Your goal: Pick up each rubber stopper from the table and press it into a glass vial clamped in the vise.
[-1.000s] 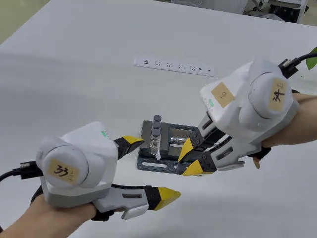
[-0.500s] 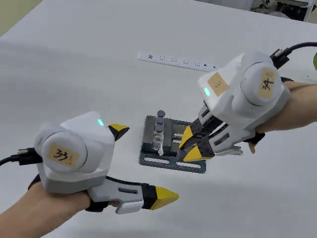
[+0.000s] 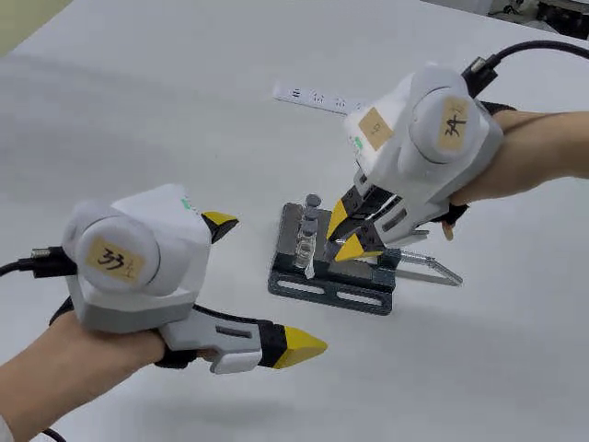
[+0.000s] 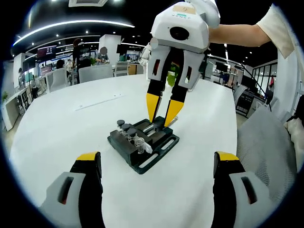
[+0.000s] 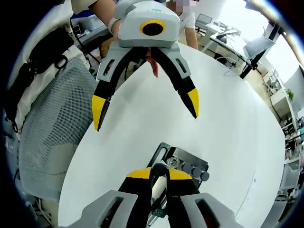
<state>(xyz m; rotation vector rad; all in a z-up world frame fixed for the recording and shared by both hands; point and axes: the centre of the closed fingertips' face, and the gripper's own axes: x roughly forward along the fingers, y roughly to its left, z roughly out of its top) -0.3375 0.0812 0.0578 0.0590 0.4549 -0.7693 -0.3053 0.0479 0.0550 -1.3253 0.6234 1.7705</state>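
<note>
Stopper-seating step, I'd say: right gripper [image 3: 342, 233] at 3 o'clock of the vise [image 3: 331, 287], jaws nearly together, can't tell what's pinched, left gripper [image 3: 262, 284] jaws spread; next, center over the near vial [image 3: 302, 258].

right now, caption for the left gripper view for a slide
Right gripper poised over the vise holding vials, left gripper wide open.

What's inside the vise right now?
A row of glass vials stands clamped in the vise, with grey stoppers on at least two. In the head view the right gripper covers the vise beyond them.
</note>
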